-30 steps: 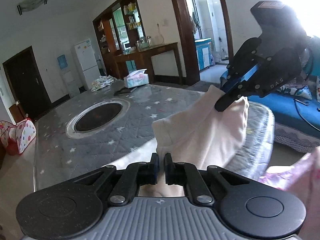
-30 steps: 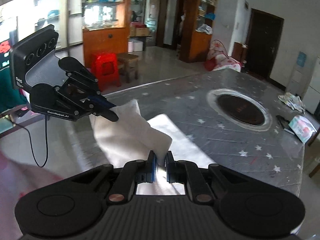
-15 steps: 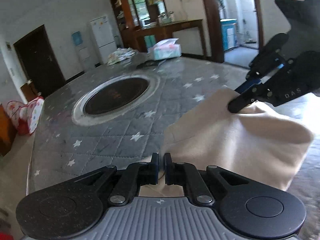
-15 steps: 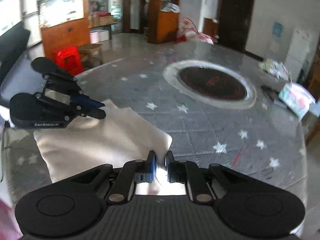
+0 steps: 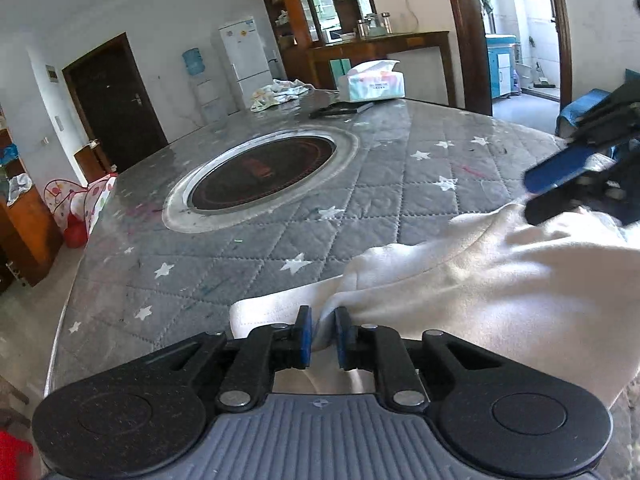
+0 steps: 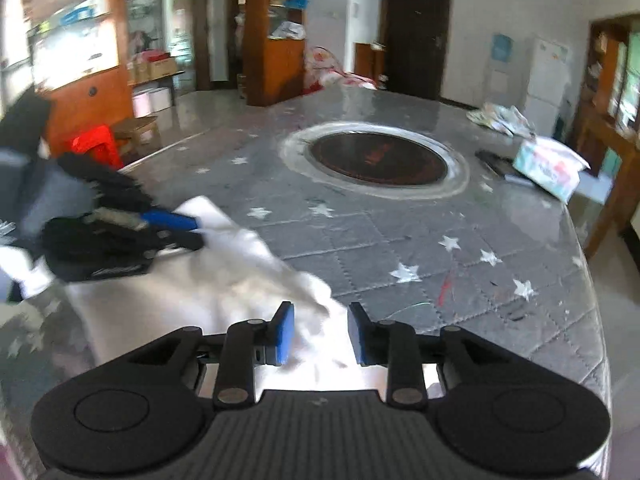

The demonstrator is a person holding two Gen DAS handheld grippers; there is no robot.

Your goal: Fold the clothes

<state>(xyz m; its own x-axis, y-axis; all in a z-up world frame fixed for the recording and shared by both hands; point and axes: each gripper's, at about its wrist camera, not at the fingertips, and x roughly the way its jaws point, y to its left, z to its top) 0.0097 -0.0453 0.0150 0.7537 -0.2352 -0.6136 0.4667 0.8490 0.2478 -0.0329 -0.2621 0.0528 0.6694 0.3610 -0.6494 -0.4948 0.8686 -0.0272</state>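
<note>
Left claw (image 5: 323,331) and right claw (image 6: 320,334) opening, releasing cream garment (image 5: 480,280) at tabletop (image 5: 360,208) near edge; withdraw straight, avoid dragging fold.

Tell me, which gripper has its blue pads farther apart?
The right gripper: its jaws are opening wide, clear of the cream garment. The left gripper is opening too, cloth between its closer pads.

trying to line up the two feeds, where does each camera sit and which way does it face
Left wrist view: sits on the left gripper, looking down its fingers over the cream garment and the star-quilted table; the right gripper shows at right.
Right wrist view: sits on the right gripper, looking across the same table; the left gripper shows at left.
Shared: garment, round burner inset, tissue pack. Both jaws are opening.
</note>
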